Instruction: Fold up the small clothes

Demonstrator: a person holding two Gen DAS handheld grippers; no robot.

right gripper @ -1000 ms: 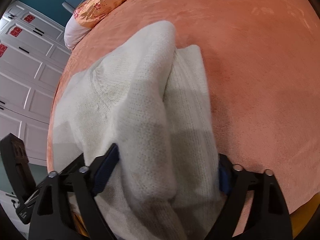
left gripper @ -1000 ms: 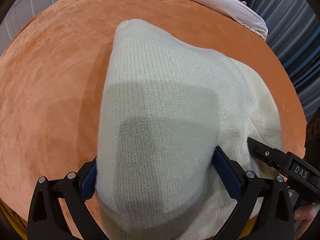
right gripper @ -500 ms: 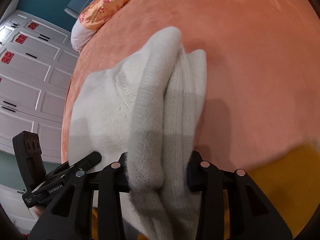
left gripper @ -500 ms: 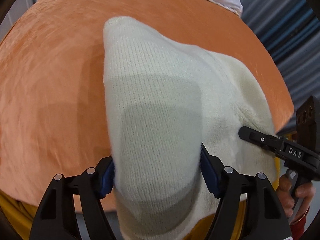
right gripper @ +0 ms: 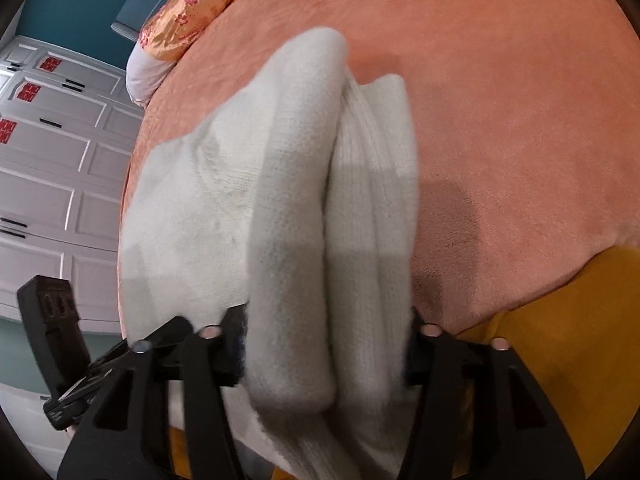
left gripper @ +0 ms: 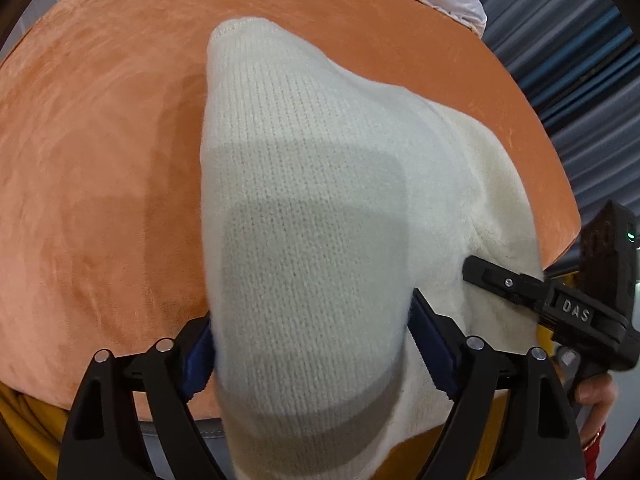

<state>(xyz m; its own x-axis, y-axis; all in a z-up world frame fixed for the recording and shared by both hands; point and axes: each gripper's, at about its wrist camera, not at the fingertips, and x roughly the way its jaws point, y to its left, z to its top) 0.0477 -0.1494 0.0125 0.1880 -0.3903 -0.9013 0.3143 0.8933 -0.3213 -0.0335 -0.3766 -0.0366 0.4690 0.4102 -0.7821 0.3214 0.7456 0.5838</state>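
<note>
Cream knit sweater [left gripper: 308,216] bunched on orange bedspread [left gripper: 100,160], near edge lifted off the bed. Left hand-held gripper [left gripper: 312,344] pinching a thick fold of the sweater between blue-padded fingers [left gripper: 430,344]. Right hand-held gripper [right gripper: 324,344] pinching another bundled fold, several layers stacked between its fingers. Right hand-held gripper's black body visible at right of left wrist view, tip touching the knit. Floral orange pillow [right gripper: 188,8] at far left end of bed. White panelled wardrobe [right gripper: 48,168] beyond, left. Mustard fabric [right gripper: 560,360] near right, below bedspread edge.
</note>
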